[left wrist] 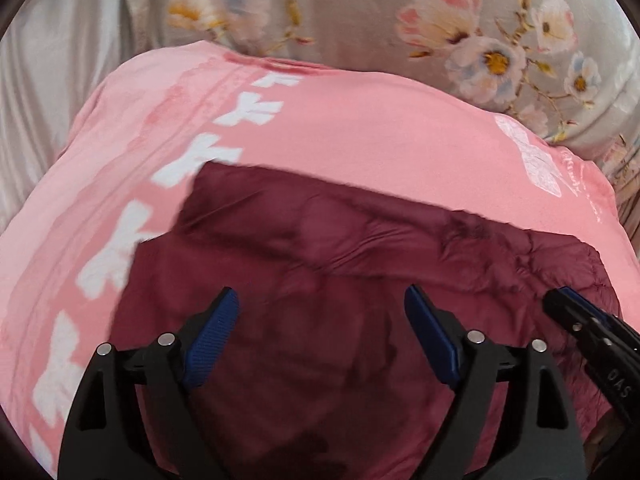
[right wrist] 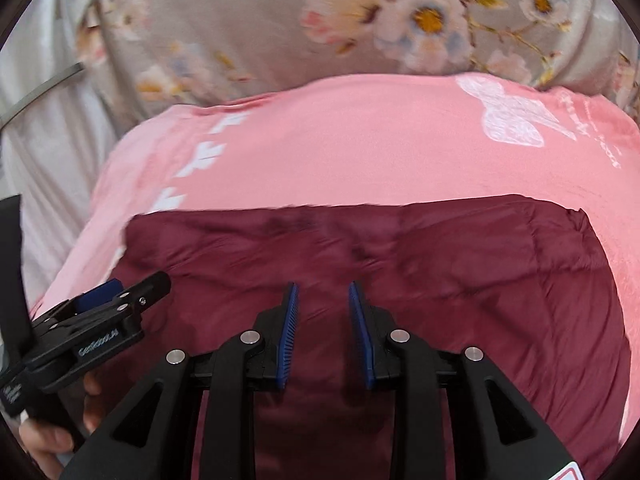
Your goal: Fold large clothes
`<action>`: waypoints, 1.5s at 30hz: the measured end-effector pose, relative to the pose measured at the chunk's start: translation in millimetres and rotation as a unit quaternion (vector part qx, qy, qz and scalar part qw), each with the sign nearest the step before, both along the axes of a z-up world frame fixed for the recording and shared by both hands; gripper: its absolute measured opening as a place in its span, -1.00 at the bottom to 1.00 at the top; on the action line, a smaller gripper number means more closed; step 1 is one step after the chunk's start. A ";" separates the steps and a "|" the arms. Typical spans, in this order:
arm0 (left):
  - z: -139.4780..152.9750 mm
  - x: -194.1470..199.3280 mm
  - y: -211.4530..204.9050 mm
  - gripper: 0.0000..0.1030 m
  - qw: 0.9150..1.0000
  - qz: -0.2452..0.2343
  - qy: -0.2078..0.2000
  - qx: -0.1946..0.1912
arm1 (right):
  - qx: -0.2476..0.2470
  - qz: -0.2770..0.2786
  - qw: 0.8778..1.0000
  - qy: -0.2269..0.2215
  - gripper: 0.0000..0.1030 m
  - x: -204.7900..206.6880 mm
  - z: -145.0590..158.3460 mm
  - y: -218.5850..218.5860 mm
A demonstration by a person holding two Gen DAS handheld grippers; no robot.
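Observation:
A dark maroon quilted garment (left wrist: pixel 340 260) lies flat on a pink sheet (left wrist: pixel 340 128) with white prints. It also shows in the right wrist view (right wrist: pixel 400 264) on the same pink sheet (right wrist: pixel 340 140). My left gripper (left wrist: pixel 322 300) hovers over the garment's near part, jaws wide open and empty. My right gripper (right wrist: pixel 323 296) hovers over the garment too, jaws partly open with nothing between them. The right gripper's tip shows at the right in the left wrist view (left wrist: pixel 568 308). The left gripper shows at the left in the right wrist view (right wrist: pixel 132 294).
A grey floral bedspread (left wrist: pixel 360 12) lies beyond the pink sheet, also in the right wrist view (right wrist: pixel 260 20). Pale fabric (left wrist: pixel 48 80) hangs at the left. A hand (right wrist: pixel 48 436) holds the left gripper's handle.

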State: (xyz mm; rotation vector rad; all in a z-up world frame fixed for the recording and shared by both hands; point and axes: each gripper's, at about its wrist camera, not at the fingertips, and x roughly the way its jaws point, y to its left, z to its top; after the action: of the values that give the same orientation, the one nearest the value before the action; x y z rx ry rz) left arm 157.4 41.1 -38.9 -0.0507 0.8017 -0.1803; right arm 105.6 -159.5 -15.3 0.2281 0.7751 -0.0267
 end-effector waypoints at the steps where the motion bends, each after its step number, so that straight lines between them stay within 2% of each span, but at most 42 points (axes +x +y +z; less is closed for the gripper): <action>1: -4.4 -2.2 11.4 0.60 1.000 0.009 0.008 0.002 | -0.004 0.011 1.000 0.004 -0.47 -1.8 -1.5 10.3; 3: -12.6 -5.2 27.8 0.60 1.000 0.024 0.018 0.005 | -0.004 0.026 1.000 0.018 -0.47 -0.1 -9.4 21.6; 6: -19.9 -13.5 48.4 0.60 0.999 0.027 0.024 -0.013 | -0.019 0.028 0.999 0.034 -0.46 1.7 -28.4 32.4; 8: -19.8 -23.6 60.0 0.60 0.999 0.028 0.023 -0.031 | -0.016 0.028 0.999 0.030 -0.46 -0.3 -37.6 31.8; 14: -16.9 -59.6 96.6 0.60 0.994 0.054 0.022 -0.094 | 0.032 0.018 0.999 0.020 -0.45 -31.0 -26.8 21.8; 18: -17.5 -83.1 114.9 0.60 0.990 0.079 0.022 -0.118 | 0.020 0.023 0.999 0.019 -0.45 -60.8 -26.6 27.1; 19: -19.7 -85.2 115.2 0.61 0.990 0.079 0.023 -0.118 | 0.014 0.028 0.999 0.023 -0.45 -64.1 -29.9 29.3; 21: -25.1 -86.5 105.4 0.60 0.992 0.081 0.032 -0.089 | -0.007 0.033 0.999 0.025 -0.46 -68.2 -38.7 34.6; 23: -16.1 -88.7 96.8 0.60 0.993 0.080 0.021 -0.081 | -0.017 0.033 0.999 0.022 -0.46 -69.8 -42.6 36.7; 26: 9.6 -82.1 73.2 0.65 0.996 0.043 -0.006 -0.083 | -0.012 0.022 1.000 0.010 -0.47 -72.6 -28.8 31.9; 28: 15.7 -68.0 51.8 0.66 0.996 0.017 -0.013 -0.082 | -0.033 -0.004 0.999 -0.003 -0.47 -70.2 -19.4 24.7; 30: 5.0 -54.2 20.9 0.66 0.998 -0.002 0.001 -0.063 | -0.051 -0.013 0.999 0.008 -0.48 -62.1 -25.8 20.6; 32: -13.8 -47.0 -0.7 0.65 0.999 -0.007 0.019 -0.035 | -0.044 -0.014 0.999 0.023 -0.48 -57.4 -39.7 15.6; 34: -31.6 -49.3 -14.9 0.68 1.000 -0.003 0.008 0.007 | -0.063 -0.012 0.998 0.016 -0.48 -59.8 -44.4 19.4; 36: -39.1 -51.9 -20.6 0.70 0.999 -0.002 -0.005 0.034 | -0.086 -0.012 0.996 0.017 -0.47 -58.2 -47.0 25.0; 42: -43.4 -48.5 -19.2 0.71 0.999 -0.002 0.004 0.032 | -0.052 -0.007 0.998 0.023 -0.46 -53.6 -50.6 13.6; 45: -31.9 -62.2 -3.2 0.66 1.000 0.003 -0.002 0.005 | -0.050 -0.012 0.999 0.016 -0.43 -59.3 -42.1 16.6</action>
State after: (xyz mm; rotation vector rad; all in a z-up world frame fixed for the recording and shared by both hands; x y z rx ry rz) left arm 95.2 37.9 -70.8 -0.0434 0.7975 -0.1715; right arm 46.4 -142.9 -57.5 0.1413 0.7998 -0.0912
